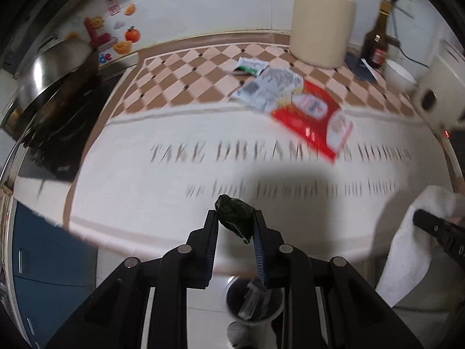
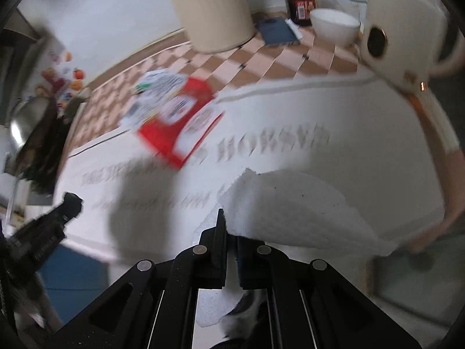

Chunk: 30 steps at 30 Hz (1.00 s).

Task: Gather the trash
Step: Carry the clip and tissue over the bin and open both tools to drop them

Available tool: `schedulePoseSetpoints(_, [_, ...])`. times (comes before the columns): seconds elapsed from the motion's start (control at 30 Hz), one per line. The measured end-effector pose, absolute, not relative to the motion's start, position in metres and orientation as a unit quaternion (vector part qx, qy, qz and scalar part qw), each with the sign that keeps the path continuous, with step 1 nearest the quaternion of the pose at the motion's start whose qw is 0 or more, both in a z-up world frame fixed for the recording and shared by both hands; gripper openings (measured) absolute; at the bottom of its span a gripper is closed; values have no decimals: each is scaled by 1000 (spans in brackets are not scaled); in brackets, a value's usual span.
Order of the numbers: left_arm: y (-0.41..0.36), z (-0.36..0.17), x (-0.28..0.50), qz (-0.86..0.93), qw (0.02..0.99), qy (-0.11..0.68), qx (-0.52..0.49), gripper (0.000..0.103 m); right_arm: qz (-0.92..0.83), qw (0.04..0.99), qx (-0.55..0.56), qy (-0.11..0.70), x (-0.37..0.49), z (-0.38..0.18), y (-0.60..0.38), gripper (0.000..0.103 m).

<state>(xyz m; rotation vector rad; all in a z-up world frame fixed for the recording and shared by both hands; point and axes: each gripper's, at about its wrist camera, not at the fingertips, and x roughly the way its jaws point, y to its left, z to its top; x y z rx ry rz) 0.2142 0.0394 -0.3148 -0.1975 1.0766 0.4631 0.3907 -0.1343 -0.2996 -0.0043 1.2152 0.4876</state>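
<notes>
My left gripper (image 1: 236, 218) is shut on a dark crumpled wrapper (image 1: 234, 213), held above the table's front edge. A dark trash bin (image 1: 255, 302) with a wrapper inside stands on the floor below it. My right gripper (image 2: 231, 232) is shut on a white paper towel (image 2: 296, 206) that drapes to the right; the towel also shows in the left wrist view (image 1: 412, 241). A red and white package (image 1: 314, 116) and printed white wrappers (image 1: 270, 87) lie on the table, also in the right wrist view (image 2: 180, 122).
A cream cylinder holder (image 1: 319, 26), a brown bottle (image 1: 376, 37), a white bowl (image 1: 401, 75) and a white appliance (image 2: 404, 29) stand at the back right. A steel pot lid (image 1: 49, 67) sits on the stove at left. A blue cabinet (image 1: 49, 264) is lower left.
</notes>
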Motion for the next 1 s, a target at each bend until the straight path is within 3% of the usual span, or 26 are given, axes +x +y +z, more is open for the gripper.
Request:
schedulePoseSetpoints(0.13, [26, -334, 153, 205, 828, 515, -83, 20, 231, 782, 23, 579, 319, -307, -143, 5])
schedulePoseSetpoints(0.3, [11, -402, 102, 181, 802, 563, -86, 20, 217, 762, 29, 610, 241, -356, -149, 5])
schedulePoseSetpoints(0.6, [3, -580, 80, 152, 724, 653, -165, 20, 172, 698, 59, 692, 171, -541, -167, 5])
schedulePoseSetpoints(0.87, [14, -768, 101, 122, 645, 707, -263, 20, 163, 653, 81, 735, 166, -733, -165, 5])
schedulePoseSetpoints(1.0, [16, -827, 109, 110, 617, 727, -280, 20, 170, 643, 61, 745, 168, -803, -154, 5])
